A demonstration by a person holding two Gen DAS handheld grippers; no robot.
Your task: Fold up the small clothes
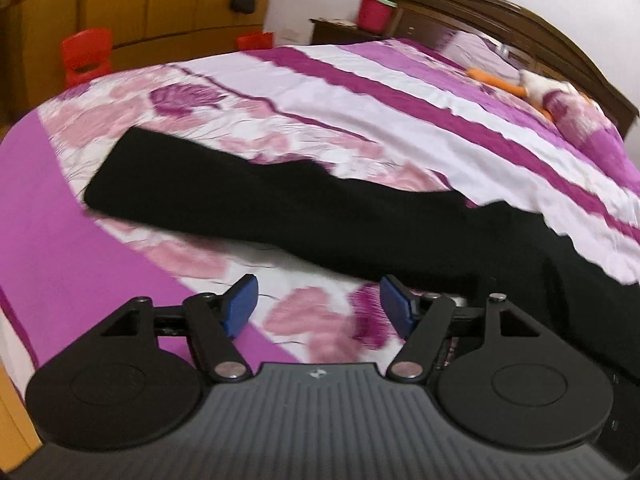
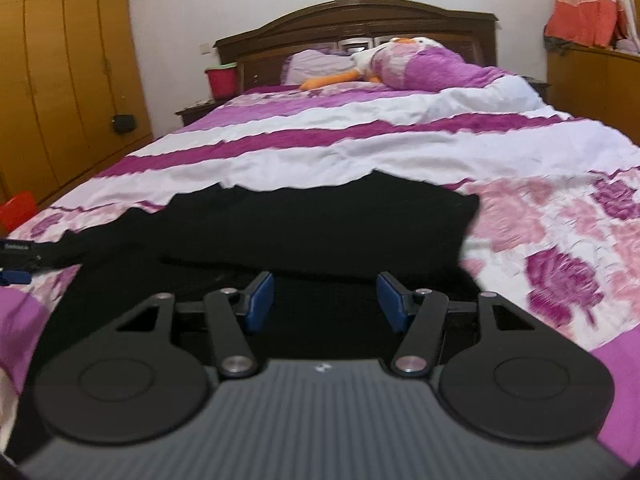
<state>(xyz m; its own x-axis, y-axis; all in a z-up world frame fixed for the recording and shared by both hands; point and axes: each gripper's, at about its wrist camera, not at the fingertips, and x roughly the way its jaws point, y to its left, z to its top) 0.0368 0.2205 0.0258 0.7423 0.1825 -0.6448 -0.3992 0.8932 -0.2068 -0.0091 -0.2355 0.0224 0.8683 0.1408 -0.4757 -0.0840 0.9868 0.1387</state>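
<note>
A black garment [image 1: 304, 208] lies spread flat on the pink and purple floral bedspread [image 1: 400, 92]. In the left wrist view it runs from the left middle to the lower right. My left gripper [image 1: 318, 304] is open and empty, hovering over the bedspread just short of the garment's near edge. In the right wrist view the black garment [image 2: 320, 228] fills the middle. My right gripper [image 2: 326, 300] is open and empty, directly above the garment's near part. The other gripper [image 2: 16, 260] shows at the left edge of the right wrist view.
A plush duck toy [image 2: 384, 60] and pillow lie by the dark wooden headboard [image 2: 356, 20]. A red bucket [image 2: 221, 80] stands on a nightstand. A yellow wardrobe [image 2: 60, 80] lines the left wall. A red chair [image 1: 86, 56] stands beside the bed.
</note>
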